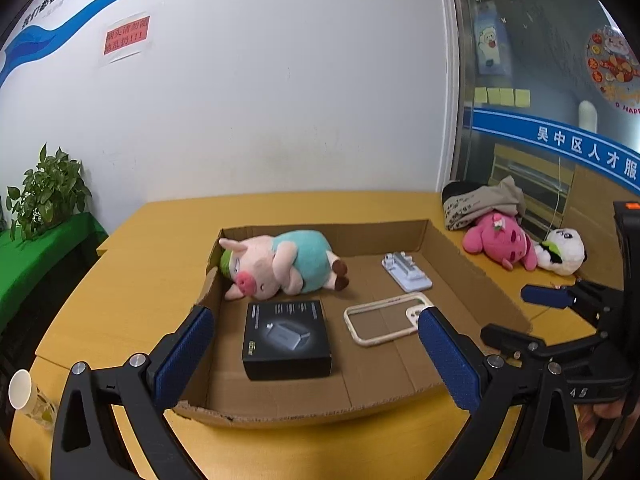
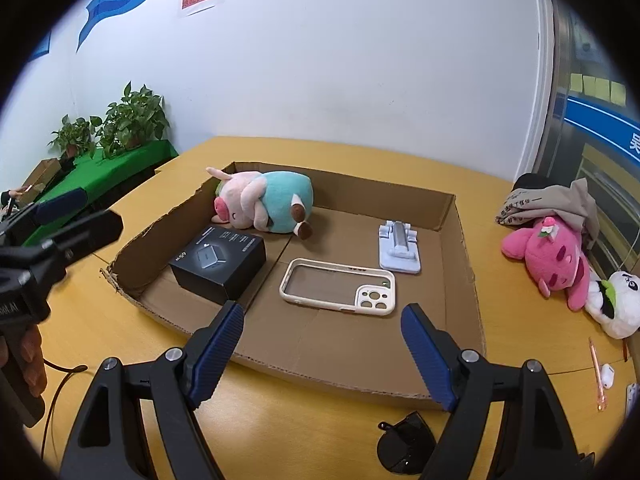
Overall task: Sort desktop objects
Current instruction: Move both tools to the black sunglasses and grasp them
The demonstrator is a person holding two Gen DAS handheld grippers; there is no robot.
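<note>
Both claws stand apart and hold nothing. The left claw (image 1: 314, 322) hovers above the near edge of the cardboard tray (image 1: 472, 264), its blue pads (image 1: 188, 354) spread wide over the black box and the phone case. The right claw (image 2: 322, 320) hangs over the tray's near wall, likewise spread and clear of every object.

Contents of the tray, resting on the yellow counter (image 2: 120, 340):
- Pig plush (image 1: 280, 266) in a teal shirt, lying on its side in the far left corner against the back wall.
- Black box (image 1: 286, 338) printed with a charger picture, flat on the tray floor just in front of the pig.
- Cream phone case (image 2: 338, 286), lying flat to the right of the box, camera cut-outs at its right end.
- Pale blue phone stand (image 2: 398, 250), folded flat, behind the case towards the far right.

Outside the tray, on the counter's right side: a pink plush (image 2: 554, 254) touching a white plush (image 2: 614, 304), with a grey cloth (image 2: 552, 200) behind them. A paper cup (image 1: 24, 392) lies at the counter's left edge.
</note>
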